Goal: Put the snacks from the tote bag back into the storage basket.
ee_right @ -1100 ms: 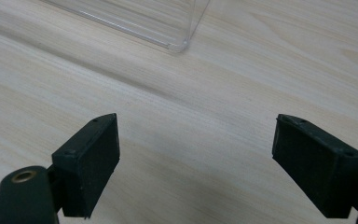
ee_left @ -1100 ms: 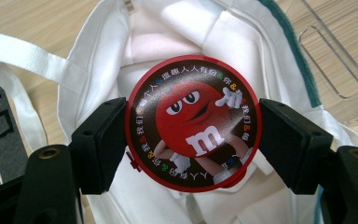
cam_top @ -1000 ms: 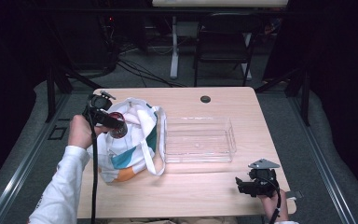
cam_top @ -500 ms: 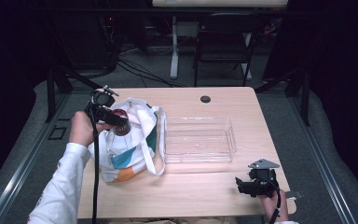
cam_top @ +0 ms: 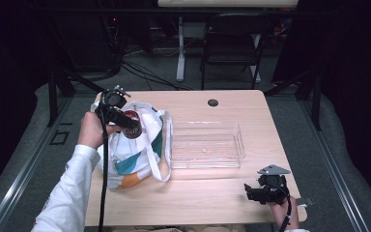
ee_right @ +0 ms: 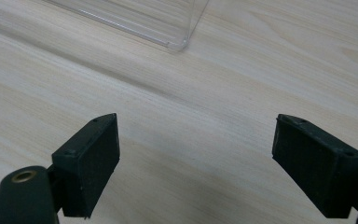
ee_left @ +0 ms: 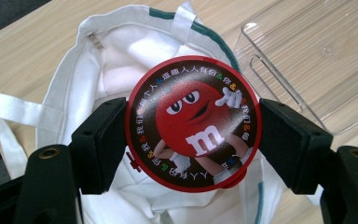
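My left gripper (ee_left: 191, 135) is shut on a round red candy tin (ee_left: 193, 122) whose lid shows a red cartoon figure and a ring of small writing. In the high view that tin (cam_top: 132, 118) hangs over the mouth of a white tote bag (cam_top: 128, 152) with green and orange patches. The bag's white inside (ee_left: 114, 70) lies open just below the tin. My right gripper (ee_right: 196, 163) is open over bare wood, and it rests low at the table's near right (cam_top: 261, 192).
A clear plastic bin (cam_top: 205, 143) stands in the middle of the light wooden table (cam_top: 270, 121), right of the bag; its corner (ee_right: 177, 43) lies ahead of my right gripper. A small dark disc (cam_top: 213, 102) sits near the far edge. A chair and cables stand beyond.
My left hand has lifted the tin slightly and carried it a little away from me over the bag. The right gripper has kept still.
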The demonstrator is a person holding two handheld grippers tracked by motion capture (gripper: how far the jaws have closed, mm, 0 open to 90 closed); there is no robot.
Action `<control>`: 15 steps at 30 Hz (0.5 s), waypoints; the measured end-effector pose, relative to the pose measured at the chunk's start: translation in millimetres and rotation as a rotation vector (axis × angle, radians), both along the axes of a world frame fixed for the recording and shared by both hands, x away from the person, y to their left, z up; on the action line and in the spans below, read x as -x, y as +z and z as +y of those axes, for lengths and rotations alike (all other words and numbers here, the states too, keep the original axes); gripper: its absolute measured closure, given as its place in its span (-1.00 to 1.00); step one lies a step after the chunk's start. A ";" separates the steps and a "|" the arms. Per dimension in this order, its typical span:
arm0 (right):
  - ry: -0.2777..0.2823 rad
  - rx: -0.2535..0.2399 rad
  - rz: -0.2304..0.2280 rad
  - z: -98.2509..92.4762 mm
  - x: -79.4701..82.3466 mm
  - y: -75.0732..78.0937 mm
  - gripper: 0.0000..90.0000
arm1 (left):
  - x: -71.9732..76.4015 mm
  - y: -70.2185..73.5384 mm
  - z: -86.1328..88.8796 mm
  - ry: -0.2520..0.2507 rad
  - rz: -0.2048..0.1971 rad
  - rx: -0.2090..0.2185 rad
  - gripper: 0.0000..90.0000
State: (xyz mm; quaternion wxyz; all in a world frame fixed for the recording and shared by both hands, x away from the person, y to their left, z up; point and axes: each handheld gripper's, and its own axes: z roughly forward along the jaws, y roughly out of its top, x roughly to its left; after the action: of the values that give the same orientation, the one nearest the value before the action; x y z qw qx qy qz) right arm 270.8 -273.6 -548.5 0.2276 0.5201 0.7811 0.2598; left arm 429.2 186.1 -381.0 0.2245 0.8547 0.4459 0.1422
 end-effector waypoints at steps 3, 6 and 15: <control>0.000 0.000 -0.004 0.3 0.1 -0.1 -0.68 | 1.3 0.8 -3.4 -0.009 -0.001 0.004 -0.40; -0.001 0.000 -0.002 0.4 0.0 -0.1 -0.68 | 1.9 1.4 -8.0 -0.023 0.000 0.003 -0.40; 0.002 -0.007 0.002 -0.1 -1.1 -0.9 -0.68 | 1.3 5.0 -20.4 -0.048 -0.003 0.014 -0.40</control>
State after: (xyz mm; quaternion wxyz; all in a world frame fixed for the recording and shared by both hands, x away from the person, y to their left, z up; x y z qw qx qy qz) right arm 271.9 -273.7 -549.4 0.2248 0.5202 0.7810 0.2625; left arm 427.9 165.7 -376.0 0.2345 0.8635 0.4257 0.1351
